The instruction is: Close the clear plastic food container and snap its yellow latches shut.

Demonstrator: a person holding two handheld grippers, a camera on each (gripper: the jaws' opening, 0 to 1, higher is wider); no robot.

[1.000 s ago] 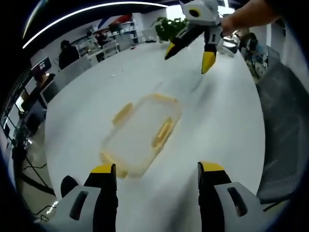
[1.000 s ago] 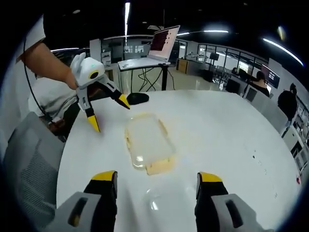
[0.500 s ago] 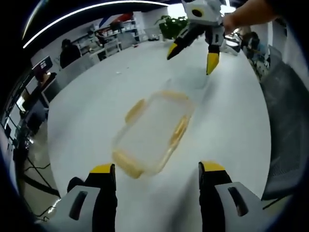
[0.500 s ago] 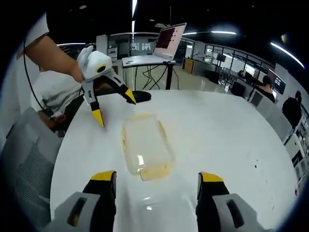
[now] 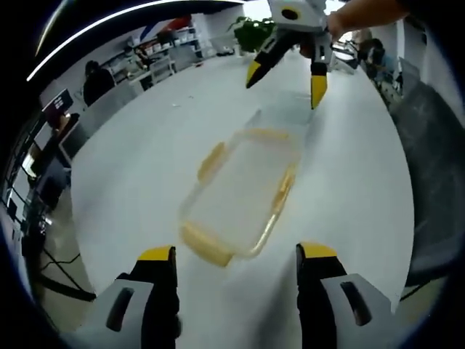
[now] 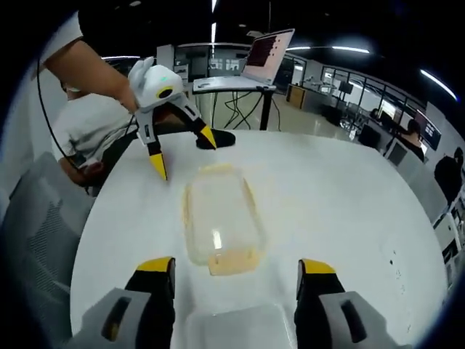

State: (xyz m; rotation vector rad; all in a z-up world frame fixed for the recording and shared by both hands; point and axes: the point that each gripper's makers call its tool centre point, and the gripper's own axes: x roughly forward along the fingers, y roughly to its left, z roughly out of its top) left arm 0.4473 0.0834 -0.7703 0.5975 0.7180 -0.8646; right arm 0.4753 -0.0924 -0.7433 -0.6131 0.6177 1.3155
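- Clear container, yellow latches, mid white table; separate lid near table edge.
- Left gripper and right gripper: jaws wide apart, empty, above table.

We were in an open-plan office: a large white table filled the middle of both views, a laptop stood open on a standing desk at the top of the right gripper view, and rows of desks with seated people (blurred) and a potted plant lined the upper left gripper view.
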